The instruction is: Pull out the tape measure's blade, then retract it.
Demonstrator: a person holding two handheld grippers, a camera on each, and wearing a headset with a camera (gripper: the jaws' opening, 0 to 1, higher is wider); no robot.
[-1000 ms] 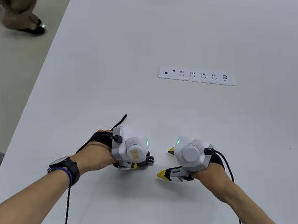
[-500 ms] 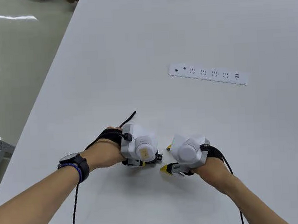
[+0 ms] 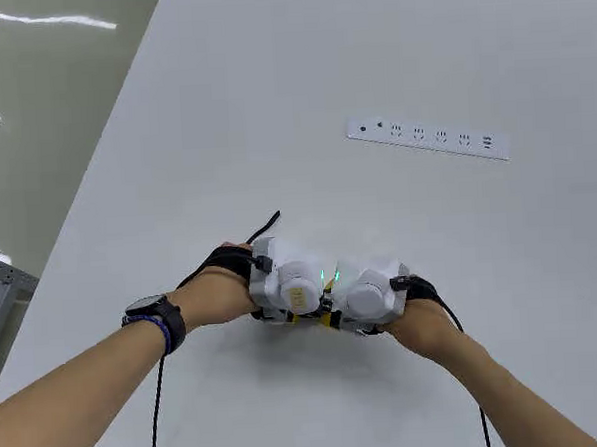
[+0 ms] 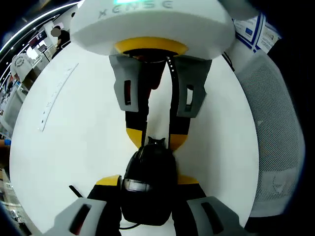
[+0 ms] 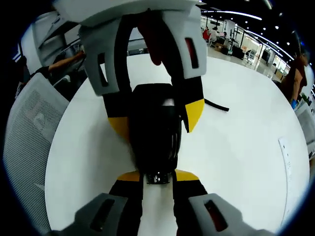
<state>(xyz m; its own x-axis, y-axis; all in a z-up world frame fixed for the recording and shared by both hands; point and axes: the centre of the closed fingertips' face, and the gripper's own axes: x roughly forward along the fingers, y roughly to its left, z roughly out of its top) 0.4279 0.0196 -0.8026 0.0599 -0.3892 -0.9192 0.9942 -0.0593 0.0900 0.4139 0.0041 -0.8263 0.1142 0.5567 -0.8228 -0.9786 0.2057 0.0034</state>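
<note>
On the left, our left tool (image 4: 148,181) clamps the black tape measure (image 4: 150,164) by its case, low over the surface (image 3: 272,105), so it cannot follow a pull. Nose to nose, our right tool (image 5: 157,175) looks pinched shut on the blade hook (image 5: 158,179), placed to draw it out.

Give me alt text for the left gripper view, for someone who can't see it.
The left gripper clamps a black tape measure on a white table. The right gripper, entering from the view's top, grips its front end.
</note>
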